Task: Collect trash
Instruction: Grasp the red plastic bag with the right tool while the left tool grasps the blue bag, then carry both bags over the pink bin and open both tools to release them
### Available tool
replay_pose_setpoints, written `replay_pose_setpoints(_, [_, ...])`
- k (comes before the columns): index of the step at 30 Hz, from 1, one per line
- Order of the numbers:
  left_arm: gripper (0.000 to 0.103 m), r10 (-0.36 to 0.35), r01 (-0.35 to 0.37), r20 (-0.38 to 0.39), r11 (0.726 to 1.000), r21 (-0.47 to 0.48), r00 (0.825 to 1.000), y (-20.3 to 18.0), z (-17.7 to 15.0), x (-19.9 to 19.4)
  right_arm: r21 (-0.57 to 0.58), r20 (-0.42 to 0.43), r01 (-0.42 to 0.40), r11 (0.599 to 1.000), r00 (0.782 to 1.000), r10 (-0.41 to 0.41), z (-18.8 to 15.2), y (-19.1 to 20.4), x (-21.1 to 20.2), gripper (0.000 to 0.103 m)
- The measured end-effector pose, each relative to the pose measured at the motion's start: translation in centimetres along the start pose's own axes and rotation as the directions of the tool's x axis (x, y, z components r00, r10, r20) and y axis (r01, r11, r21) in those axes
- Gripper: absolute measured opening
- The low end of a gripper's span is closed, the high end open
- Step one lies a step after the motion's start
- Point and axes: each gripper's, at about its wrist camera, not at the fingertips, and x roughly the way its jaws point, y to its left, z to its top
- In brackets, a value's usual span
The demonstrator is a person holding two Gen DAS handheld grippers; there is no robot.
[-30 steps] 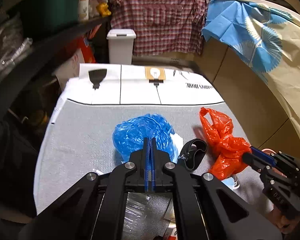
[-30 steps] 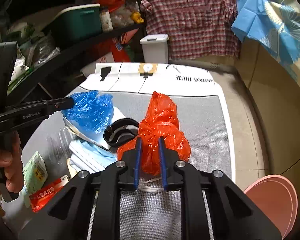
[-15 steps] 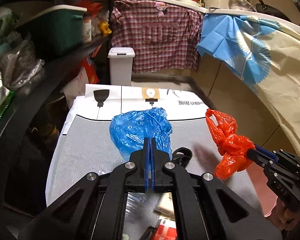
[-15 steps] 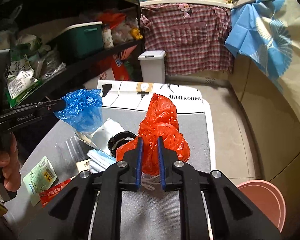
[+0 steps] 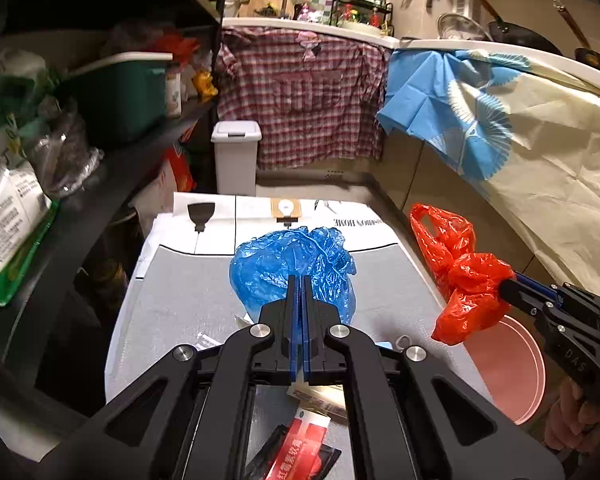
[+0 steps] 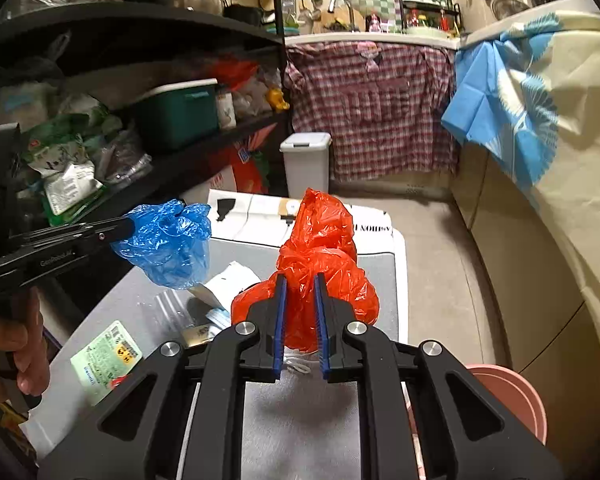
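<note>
A: The left gripper [image 5: 299, 280] is squeezed tight on the blue bag [image 5: 292, 268]. The right gripper [image 6: 299, 284] pinches the red bag [image 6: 320, 264]. Both bags hang above the grey mat [image 5: 172, 304].

B: What could go wrong?

A: The thin plastic could slip out and fall, I think.

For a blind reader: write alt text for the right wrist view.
The right gripper grips an orange bag above a grey mat; at left, the left gripper grips a blue bag. Wrappers litter the mat.
</note>
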Motion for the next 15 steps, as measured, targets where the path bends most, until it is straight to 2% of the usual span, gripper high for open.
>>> replay_pose_setpoints(15, [0.001, -0.025, 0.026, 0.054, 1.0, -0.005, 0.998, -2.3, -0.7, -5.3, -0.009, 0.065, 0.008, 1.0, 0.998, -0.007, 0.9, 0.2, -6.9, 0.013])
